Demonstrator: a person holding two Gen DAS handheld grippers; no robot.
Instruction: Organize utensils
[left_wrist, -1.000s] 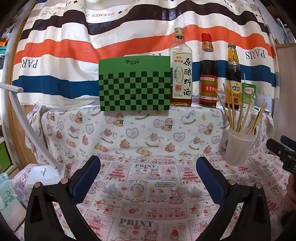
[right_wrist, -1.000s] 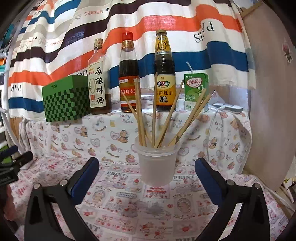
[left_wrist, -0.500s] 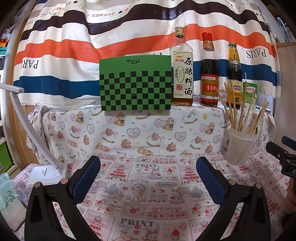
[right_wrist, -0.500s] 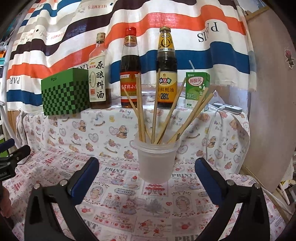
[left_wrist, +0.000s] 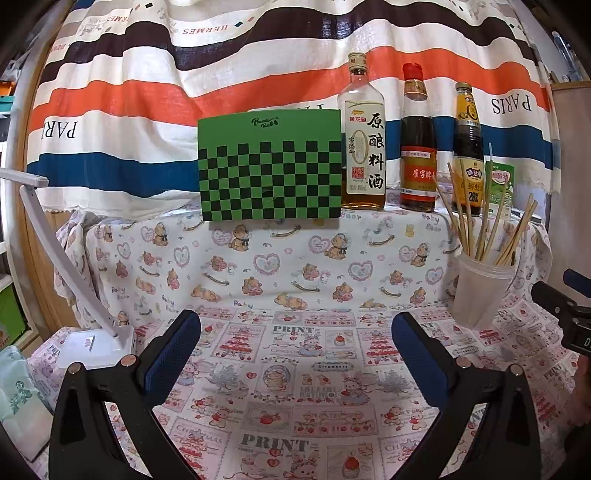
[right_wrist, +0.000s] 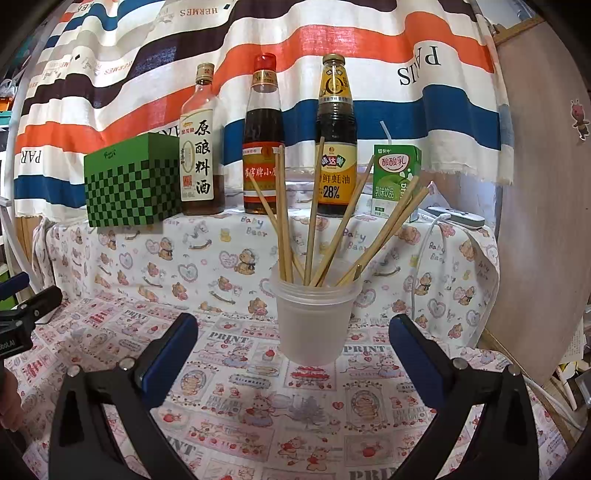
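Left wrist view: the left gripper has its fingers spread wide, holding nothing above the patterned counter. On the raised ledge, left to right, stand one green checkered box, three bottles and one drink carton. Right wrist view: the right gripper, equally released and empty, faces one translucent cup of roughly eight chopsticks.

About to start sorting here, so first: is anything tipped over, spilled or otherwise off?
Nothing stands out. The chopsticks stand fanned in the upright plastic cup, and the three bottles stand upright on the shelf.
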